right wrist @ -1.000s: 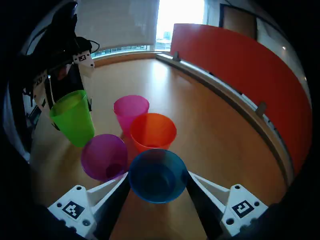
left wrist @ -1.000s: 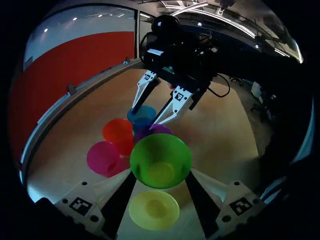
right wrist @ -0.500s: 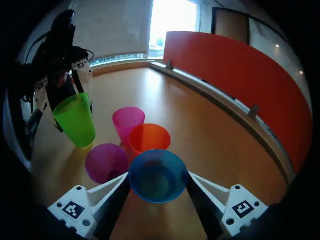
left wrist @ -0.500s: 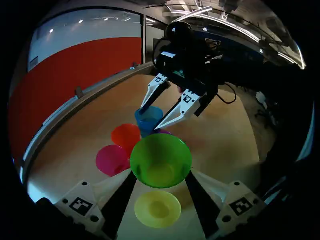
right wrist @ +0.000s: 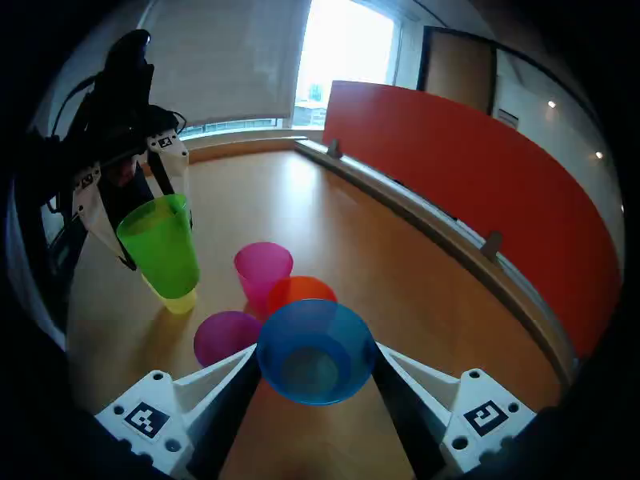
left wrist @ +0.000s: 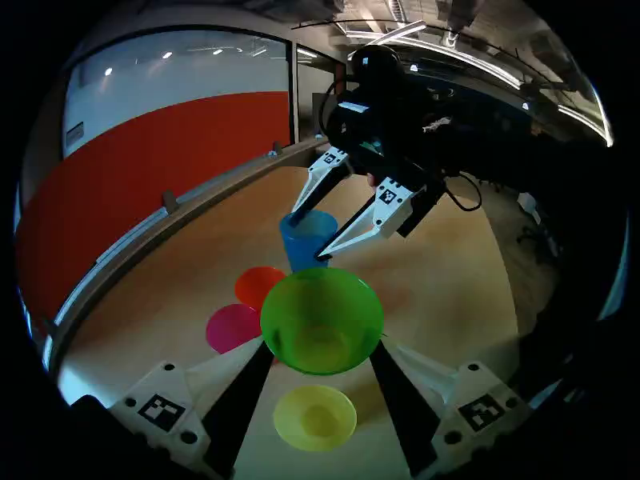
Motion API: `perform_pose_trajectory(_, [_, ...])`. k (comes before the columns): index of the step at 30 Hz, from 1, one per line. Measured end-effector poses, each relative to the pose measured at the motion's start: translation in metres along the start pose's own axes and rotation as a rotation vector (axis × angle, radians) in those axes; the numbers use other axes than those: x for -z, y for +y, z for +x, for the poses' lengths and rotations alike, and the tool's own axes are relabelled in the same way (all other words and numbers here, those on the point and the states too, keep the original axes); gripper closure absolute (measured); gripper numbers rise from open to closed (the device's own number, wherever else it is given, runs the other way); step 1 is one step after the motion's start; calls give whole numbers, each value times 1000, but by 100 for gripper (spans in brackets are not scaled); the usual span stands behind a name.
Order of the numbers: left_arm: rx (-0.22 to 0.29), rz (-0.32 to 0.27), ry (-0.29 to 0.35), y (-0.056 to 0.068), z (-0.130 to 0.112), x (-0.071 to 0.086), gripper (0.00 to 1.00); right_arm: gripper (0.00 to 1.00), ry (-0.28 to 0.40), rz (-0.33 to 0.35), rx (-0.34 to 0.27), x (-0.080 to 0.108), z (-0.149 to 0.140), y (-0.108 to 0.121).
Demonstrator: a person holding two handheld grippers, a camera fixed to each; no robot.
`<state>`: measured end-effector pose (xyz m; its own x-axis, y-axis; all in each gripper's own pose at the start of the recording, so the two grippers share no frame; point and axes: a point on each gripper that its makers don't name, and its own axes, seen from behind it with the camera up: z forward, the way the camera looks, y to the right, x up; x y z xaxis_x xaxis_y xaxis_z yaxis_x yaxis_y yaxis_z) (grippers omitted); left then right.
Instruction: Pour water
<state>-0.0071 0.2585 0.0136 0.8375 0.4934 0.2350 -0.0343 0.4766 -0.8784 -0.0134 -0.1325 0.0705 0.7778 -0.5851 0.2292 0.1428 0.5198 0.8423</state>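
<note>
My left tool (left wrist: 320, 350) is clamped on a green cup (left wrist: 320, 316), with one finger pressing each side below the rim, and holds it off the desk (left wrist: 464, 264). In the right gripper view the green cup hangs slightly tilted, right above a yellow cup (right wrist: 181, 302) that stands on the desk.

My right tool (right wrist: 316, 354) grips a blue cup (right wrist: 314, 364) the same way, with a finger on either side. In the left gripper view the blue cup sits upright between the white fingers, raised above the desk, beyond the green one and apart from it. I look straight down into the blue cup, but I cannot tell whether there is water in it.

Under the blue cup, three more cups stand close together on the wooden desk: a pink cup (right wrist: 262, 268), an orange cup (right wrist: 300, 290) just in front of it, and a purple cup (right wrist: 226, 336) beside them. A red wall (right wrist: 480, 176) runs along the far edge of the desk.
</note>
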Motion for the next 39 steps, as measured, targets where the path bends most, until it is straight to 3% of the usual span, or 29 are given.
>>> perform_pose_trajectory(26, [45,132,180,-14,31,42,19,7,51,-46,18,30,33,-19])
perform_pose_trajectory(39, [59,179,225,-18,34,65,18,7,61,-52,36,39,45,-28])
